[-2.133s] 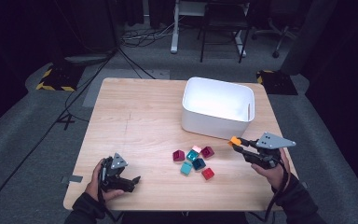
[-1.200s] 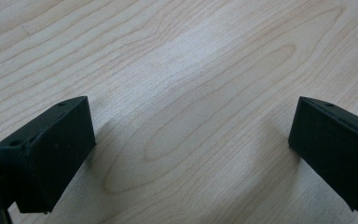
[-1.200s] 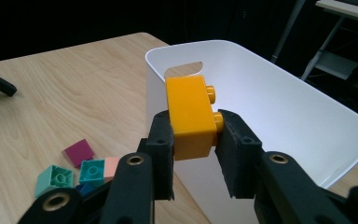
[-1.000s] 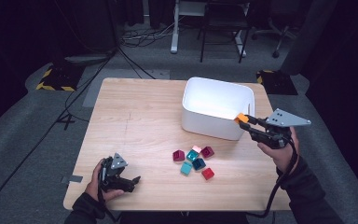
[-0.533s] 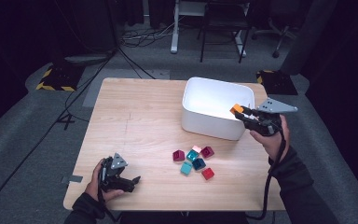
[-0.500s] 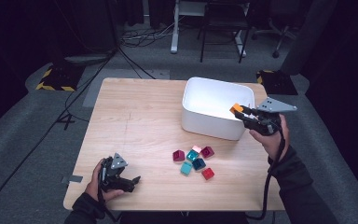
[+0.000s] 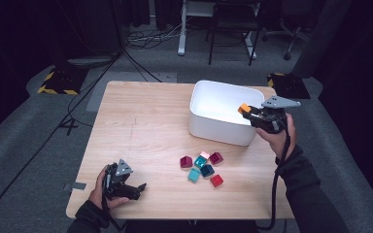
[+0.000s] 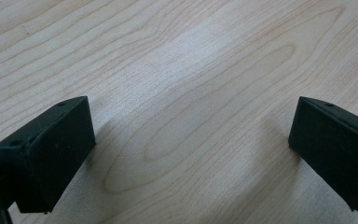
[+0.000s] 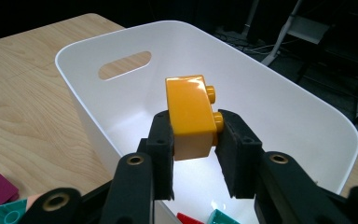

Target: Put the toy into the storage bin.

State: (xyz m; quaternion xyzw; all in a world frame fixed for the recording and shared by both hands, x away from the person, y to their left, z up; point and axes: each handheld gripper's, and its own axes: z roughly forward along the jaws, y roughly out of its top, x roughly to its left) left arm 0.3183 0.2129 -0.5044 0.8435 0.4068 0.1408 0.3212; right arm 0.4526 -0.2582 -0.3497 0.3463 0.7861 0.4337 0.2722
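My right gripper point(image 7: 248, 112) point(image 9: 193, 135) is shut on an orange brick point(image 7: 244, 108) point(image 9: 191, 115) and holds it over the right end of the white bin point(image 7: 209, 121) point(image 9: 279, 98). A red and a teal brick point(image 9: 200, 218) lie on the bin's floor below it. Several loose bricks point(image 7: 202, 166) in magenta, pink, teal and red lie on the table in front of the bin. My left gripper point(image 7: 135, 190) point(image 8: 186, 144) rests open near the table's front left corner, with bare wood between its fingers.
The wooden table point(image 7: 141, 121) has a long stretch of bare top left of the bin. Cables point(image 7: 77, 102) run over the grey floor at the left, and desk and chair legs point(image 7: 223, 34) stand behind the table.
My right gripper has carried the orange brick from beside the loose bricks up and back to over the bin's right end. The left gripper has stayed in place.
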